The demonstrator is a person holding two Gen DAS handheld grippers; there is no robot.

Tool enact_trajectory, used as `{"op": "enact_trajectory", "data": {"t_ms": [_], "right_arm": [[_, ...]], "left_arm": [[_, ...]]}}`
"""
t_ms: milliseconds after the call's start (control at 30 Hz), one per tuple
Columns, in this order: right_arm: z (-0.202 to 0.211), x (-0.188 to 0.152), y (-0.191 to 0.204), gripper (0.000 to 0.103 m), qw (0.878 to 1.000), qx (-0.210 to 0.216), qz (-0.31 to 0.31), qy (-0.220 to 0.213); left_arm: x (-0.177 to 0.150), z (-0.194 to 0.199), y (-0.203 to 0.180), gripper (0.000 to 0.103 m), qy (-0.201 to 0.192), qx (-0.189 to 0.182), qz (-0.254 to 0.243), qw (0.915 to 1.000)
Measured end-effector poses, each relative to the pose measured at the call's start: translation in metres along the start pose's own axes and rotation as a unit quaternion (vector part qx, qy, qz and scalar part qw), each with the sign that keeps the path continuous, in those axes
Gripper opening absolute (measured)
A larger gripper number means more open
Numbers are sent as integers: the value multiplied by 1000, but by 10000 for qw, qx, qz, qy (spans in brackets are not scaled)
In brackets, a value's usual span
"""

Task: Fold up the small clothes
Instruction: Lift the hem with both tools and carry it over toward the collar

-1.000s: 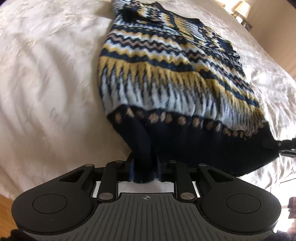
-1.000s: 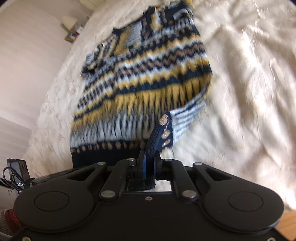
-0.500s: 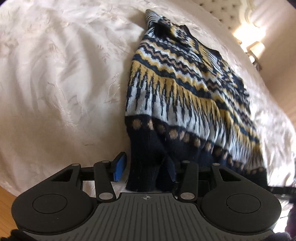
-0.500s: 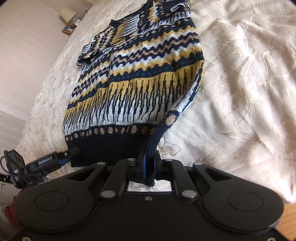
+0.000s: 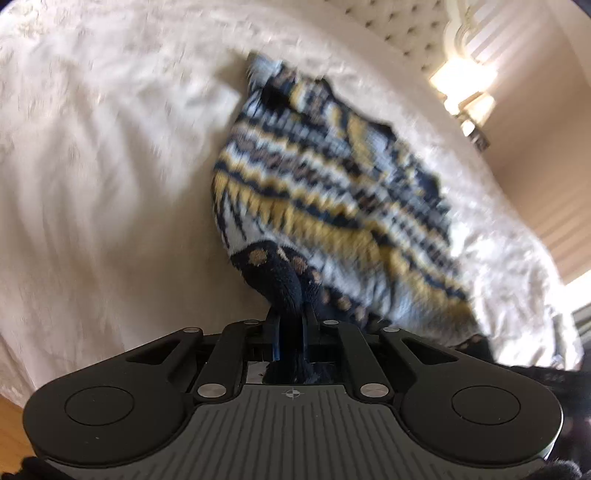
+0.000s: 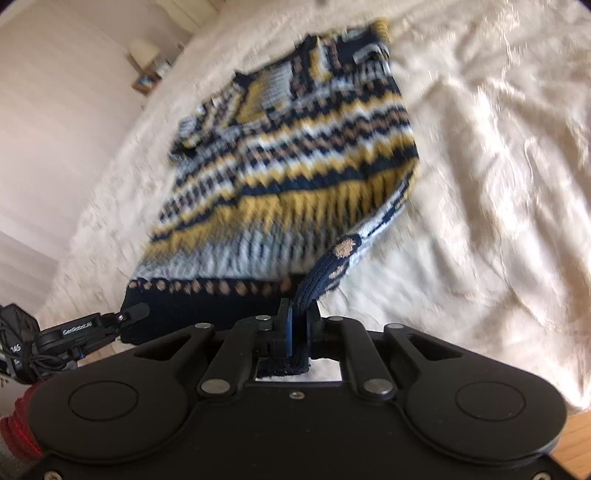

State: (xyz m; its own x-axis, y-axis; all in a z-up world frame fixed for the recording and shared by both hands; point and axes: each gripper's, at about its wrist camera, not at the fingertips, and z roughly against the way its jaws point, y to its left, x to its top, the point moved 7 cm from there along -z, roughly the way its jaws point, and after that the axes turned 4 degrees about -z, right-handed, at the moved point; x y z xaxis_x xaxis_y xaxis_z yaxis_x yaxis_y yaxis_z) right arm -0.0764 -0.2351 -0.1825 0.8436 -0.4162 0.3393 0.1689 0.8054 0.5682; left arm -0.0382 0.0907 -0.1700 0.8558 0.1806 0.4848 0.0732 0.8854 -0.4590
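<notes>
**Sweater gripped at both hem corners on the bed**

A bed (image 5: 92,184) covered by a cream, wrinkled bedspread (image 6: 498,184) is seen filling most of both views; a tufted headboard (image 5: 399,33) is visible at its far end in the left wrist view. Both pictures are blurred.

A knitted sweater (image 6: 295,158) in navy, yellow, white and tan bands is spread on the bedspread, its collar at the far end and its dark ribbed hem (image 6: 207,306) nearest the cameras. The near corners of the hem are lifted off the bedspread and drawn into narrow folds.

The left gripper (image 5: 291,332) is clamped on the near left corner of the hem; its jaws have just been closing, and dark ribbed fabric is pinched between them. In the right wrist view this gripper (image 6: 133,314) is seen at the hem's left end.

The right gripper (image 6: 297,325) is closed tight on the near right corner, from which a strip of ribbed knit is pulled taut up to the sweater's side.

A lamp (image 6: 142,51) is seen beside the bed, at the far left of the right wrist view.
</notes>
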Motion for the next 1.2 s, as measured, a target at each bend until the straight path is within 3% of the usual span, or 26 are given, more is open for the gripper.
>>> {"op": "enact_trajectory", "data": {"t_ms": [433,700,867,933,1000,1200], "right_arm": [[33,84,28,14,9938,299,-224,-1043],[14,149,38,14,9914,248,-196,-1267],[-7,172,37,14,9919,96,-284,-1237],[-17,178,35,14,9921,42,-354,-1202],[-25,180,33,14,9926,4,-399,-1143],[-43,178,22,14,9934,-184,-541,-994]], "left_arm": [[100,11,-29,10,-559,-129,-2,9984],[165,-10,-33,7,-710,-201,-195,9971],[191,-35,-29,7,-620,-287,-442,9967],[194,-44,-27,13,-542,-243,-807,9950],[189,-54,-23,42,-362,-136,-1237,9916],[166,-85,-10,46,364,-38,-1823,9826]]}}
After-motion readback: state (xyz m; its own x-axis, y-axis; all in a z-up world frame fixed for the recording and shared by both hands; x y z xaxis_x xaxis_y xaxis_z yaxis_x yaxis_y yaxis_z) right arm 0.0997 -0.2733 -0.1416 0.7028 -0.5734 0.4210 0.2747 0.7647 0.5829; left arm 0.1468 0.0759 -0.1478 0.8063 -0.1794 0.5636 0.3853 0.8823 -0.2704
